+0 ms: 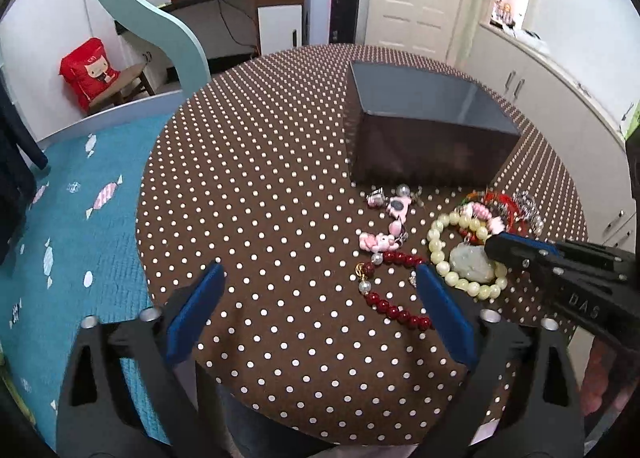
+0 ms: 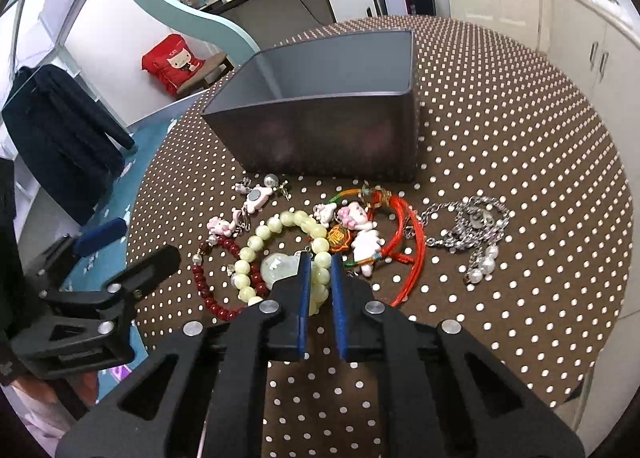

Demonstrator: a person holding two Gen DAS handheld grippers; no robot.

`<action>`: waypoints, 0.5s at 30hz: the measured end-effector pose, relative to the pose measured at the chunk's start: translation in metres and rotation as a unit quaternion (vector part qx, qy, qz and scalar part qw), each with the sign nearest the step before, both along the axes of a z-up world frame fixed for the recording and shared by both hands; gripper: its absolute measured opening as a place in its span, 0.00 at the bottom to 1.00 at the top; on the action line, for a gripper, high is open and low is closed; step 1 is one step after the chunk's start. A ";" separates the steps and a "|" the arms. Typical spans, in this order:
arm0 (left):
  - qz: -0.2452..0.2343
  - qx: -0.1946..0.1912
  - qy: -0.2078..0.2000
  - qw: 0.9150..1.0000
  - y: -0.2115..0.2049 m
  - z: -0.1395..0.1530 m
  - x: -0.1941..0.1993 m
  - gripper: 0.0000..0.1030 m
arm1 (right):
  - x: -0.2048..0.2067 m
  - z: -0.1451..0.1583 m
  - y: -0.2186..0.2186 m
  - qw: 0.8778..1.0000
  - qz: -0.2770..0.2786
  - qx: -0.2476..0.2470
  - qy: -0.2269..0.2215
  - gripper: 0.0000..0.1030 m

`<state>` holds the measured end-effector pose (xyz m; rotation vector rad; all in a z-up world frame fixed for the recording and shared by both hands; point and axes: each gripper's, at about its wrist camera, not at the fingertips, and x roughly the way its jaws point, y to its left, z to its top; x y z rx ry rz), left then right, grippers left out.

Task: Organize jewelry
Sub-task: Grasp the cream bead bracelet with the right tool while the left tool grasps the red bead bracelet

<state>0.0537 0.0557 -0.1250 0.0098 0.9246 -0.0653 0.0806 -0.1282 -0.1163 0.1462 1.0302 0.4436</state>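
Right hand-held gripper (image 2: 320, 262) clamped on pale green bead bracelet (image 2: 256, 242); left hand-held gripper (image 1: 320, 278) wide, holding nothing.
Only the right view shows the silver chain (image 2: 468, 226), right of its pads; grey box (image 2: 332, 130) beyond on the desk (image 2: 500, 138), interior bare where visible.
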 end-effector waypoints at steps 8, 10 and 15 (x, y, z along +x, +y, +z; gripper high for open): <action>-0.009 -0.008 0.048 0.999 -0.004 -0.020 0.011 0.58 | 0.006 -0.007 0.015 0.998 0.010 -0.057 -0.025 0.09; -0.007 0.012 0.051 0.999 -0.009 -0.023 0.014 0.56 | 0.004 -0.009 0.019 0.997 0.014 -0.074 -0.034 0.09; -0.021 0.026 0.056 0.998 -0.016 -0.025 0.017 0.45 | 0.002 -0.013 0.028 0.992 0.034 -0.112 -0.056 0.09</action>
